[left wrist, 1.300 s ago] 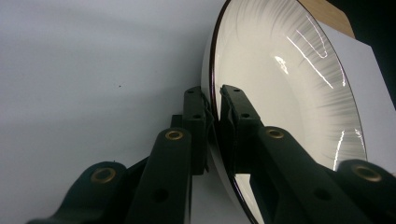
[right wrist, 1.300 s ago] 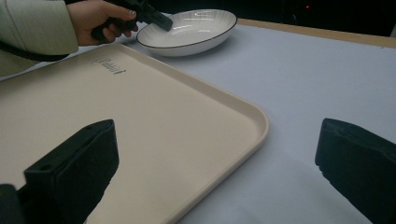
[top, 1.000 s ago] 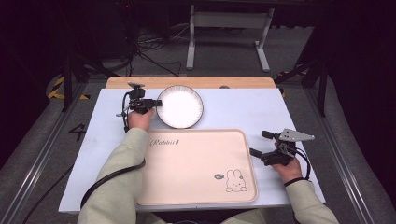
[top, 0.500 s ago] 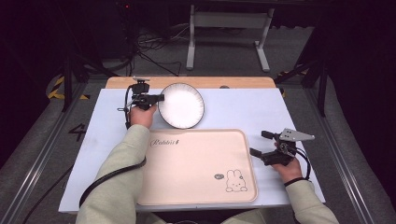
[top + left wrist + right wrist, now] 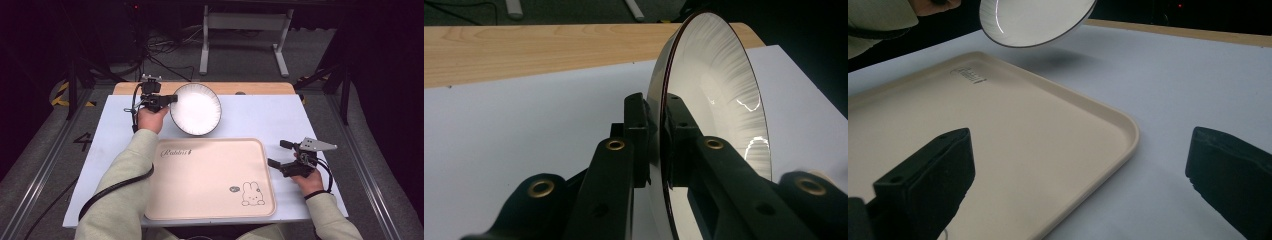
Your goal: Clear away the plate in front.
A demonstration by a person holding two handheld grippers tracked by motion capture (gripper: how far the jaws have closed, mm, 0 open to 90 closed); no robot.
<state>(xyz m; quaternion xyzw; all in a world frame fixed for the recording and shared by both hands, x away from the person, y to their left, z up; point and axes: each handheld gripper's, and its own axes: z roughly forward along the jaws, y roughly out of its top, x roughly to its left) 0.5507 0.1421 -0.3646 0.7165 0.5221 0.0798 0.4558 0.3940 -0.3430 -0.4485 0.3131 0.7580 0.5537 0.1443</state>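
Left claw is clamped on the rim of the white plate, holding it tilted clear of the desk just beyond the far edge of the beige tray. To my eye the plate should be levelled before lowering, so the rim does not slip. Plate and tray are both empty; the right claw rests with jaws apart beside the tray's right edge.

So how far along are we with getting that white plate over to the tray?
Done: the left gripper is shut on the white plate's rim and has it off the table, tilted; the right gripper view shows its shadow beneath. In hand: carrying it toward the beige tray, which holds nothing yet. Left: probably setting the plate down on the tray and letting go. The right gripper waits open beside the tray.
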